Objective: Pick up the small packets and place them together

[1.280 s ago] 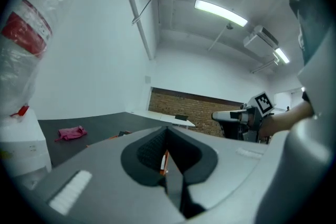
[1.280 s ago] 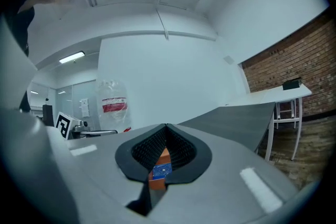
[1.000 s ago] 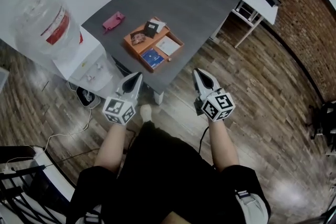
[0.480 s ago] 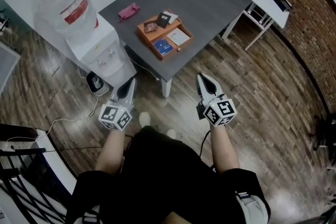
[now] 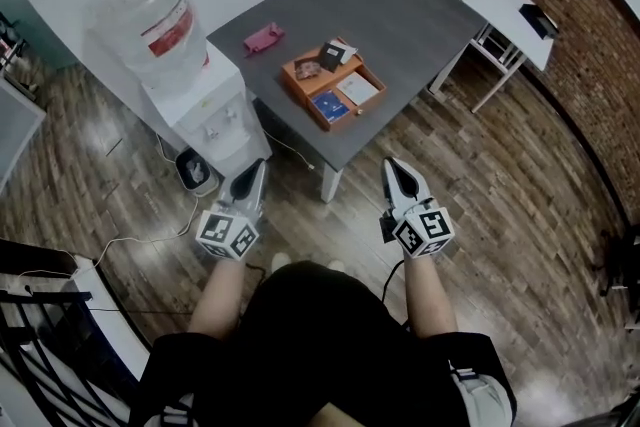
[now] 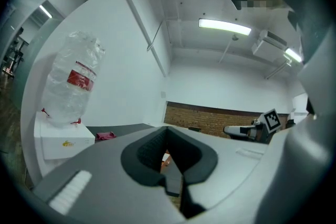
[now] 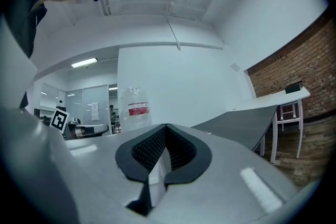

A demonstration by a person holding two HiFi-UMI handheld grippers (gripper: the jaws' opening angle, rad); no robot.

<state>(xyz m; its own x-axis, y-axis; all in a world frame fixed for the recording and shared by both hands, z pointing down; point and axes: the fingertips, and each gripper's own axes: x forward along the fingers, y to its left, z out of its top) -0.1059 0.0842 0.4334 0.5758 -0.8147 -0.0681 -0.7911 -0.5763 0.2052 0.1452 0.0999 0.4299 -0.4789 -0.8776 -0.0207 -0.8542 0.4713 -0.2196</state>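
When reading the head view, locate the small packets (image 5: 330, 105) inside the shallow rectangular orange tray (image 5: 297, 87) on the matte dark-grey table (image 5: 400, 5): flat squares in blue, white and brownish, plus a black-and-white one at the far edge. Note a crumpled pink item (image 5: 263, 37) lying apart from the tray, a clear plastic water bottle (image 5: 150, 15) on a white dispenser (image 5: 215, 125), and the plank floor (image 5: 500, 195). Treat packet print as too small to read. Expect only an orange sliver behind the pads in the left gripper view. Read left gripper (image 5: 260, 165) and right gripper (image 5: 392, 162) as level, short of the table, well apart from the tray, with black ribbed pads pressed together and nothing between them
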